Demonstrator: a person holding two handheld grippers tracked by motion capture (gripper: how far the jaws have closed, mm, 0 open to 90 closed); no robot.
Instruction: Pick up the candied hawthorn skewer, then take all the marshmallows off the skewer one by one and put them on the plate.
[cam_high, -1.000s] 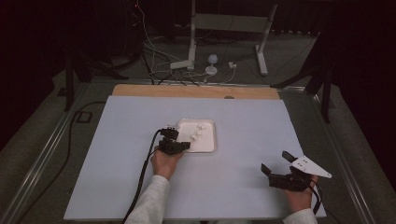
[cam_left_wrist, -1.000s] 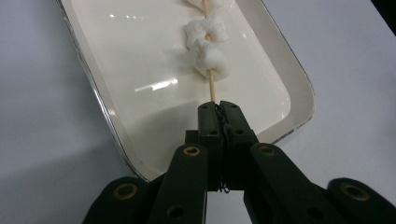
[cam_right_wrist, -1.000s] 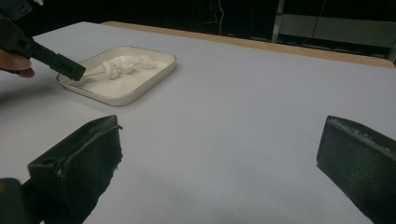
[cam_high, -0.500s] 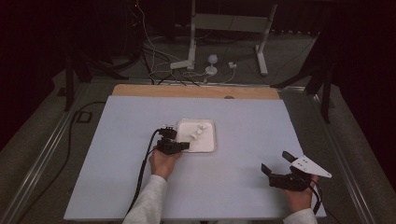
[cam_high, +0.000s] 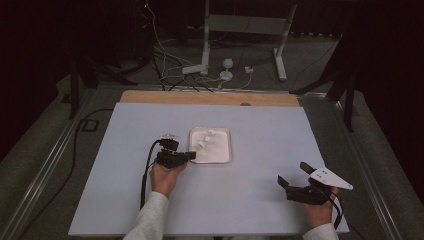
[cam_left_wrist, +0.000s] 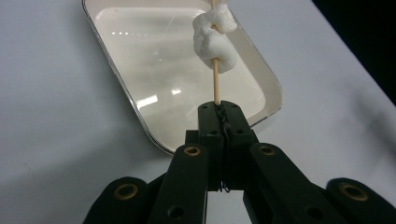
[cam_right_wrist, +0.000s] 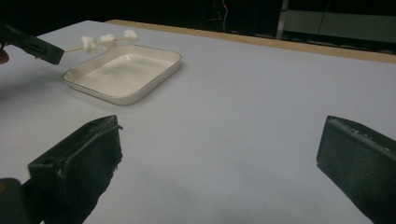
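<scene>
Holding the skewer (cam_left_wrist: 215, 88) of marshmallows (cam_left_wrist: 215, 41) over the tray (cam_left_wrist: 267, 79), left hand-held gripper (cam_left_wrist: 219, 112) clamped on its end, keeping them off the surface (cam_high: 260, 210); right hand-held gripper (cam_high: 296, 181) idle, jaws apart, well aside.

Left gripper (cam_high: 188, 156) sits ahead of its hand (cam_high: 164, 177), jaws pressed tight together in the left gripper view (cam_left_wrist: 218, 112), pinching a thin stick. Pale sleeve trailing back from that wrist. Well off to its right and a little nearer the person, the right gripper (cam_high: 293, 174) rests with jaws spread wide (cam_right_wrist: 219, 149), hand (cam_high: 320, 210) gripping from behind.
</scene>
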